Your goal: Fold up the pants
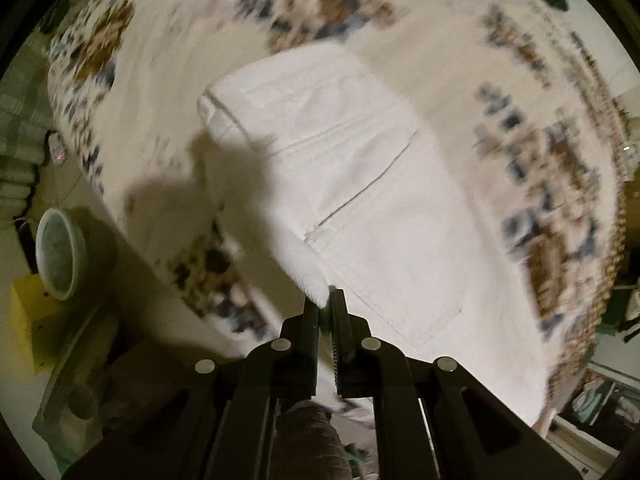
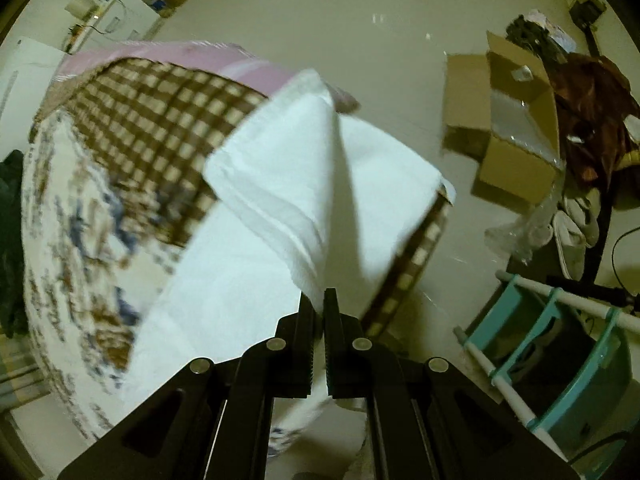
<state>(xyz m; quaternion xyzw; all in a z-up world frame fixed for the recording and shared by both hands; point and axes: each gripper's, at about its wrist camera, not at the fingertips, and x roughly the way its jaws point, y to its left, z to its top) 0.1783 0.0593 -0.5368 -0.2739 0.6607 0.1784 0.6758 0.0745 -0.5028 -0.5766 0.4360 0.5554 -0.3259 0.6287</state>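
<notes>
Left wrist view: the left gripper [image 1: 325, 300] has its jaws pinching a lifted edge of the white pants [image 1: 360, 184]. The rest of the pants lies spread on the bed, over a floral blanket [image 1: 132, 92] with brown and blue patterns. You can make out the waistband end far from the camera and a pocket seam running diagonally across the middle. Off the bed edge on the left there's a white round bowl-like thing [image 1: 60, 252] sitting on a yellow box [image 1: 24, 312]. Everything's a bit motion-blurred.

Right wrist view: the right gripper [image 2: 319, 300] is also clamped onto a pinch of the pants [image 2: 320, 184], and the fabric rises in a peaked fold ahead of the jaws. Under it is a brown checkered cloth [image 2: 160, 108] with a pink sheet [image 2: 168, 56] beyond. On the floor to the right sit an open cardboard box [image 2: 516, 128] and a teal rack [image 2: 560, 360].
</notes>
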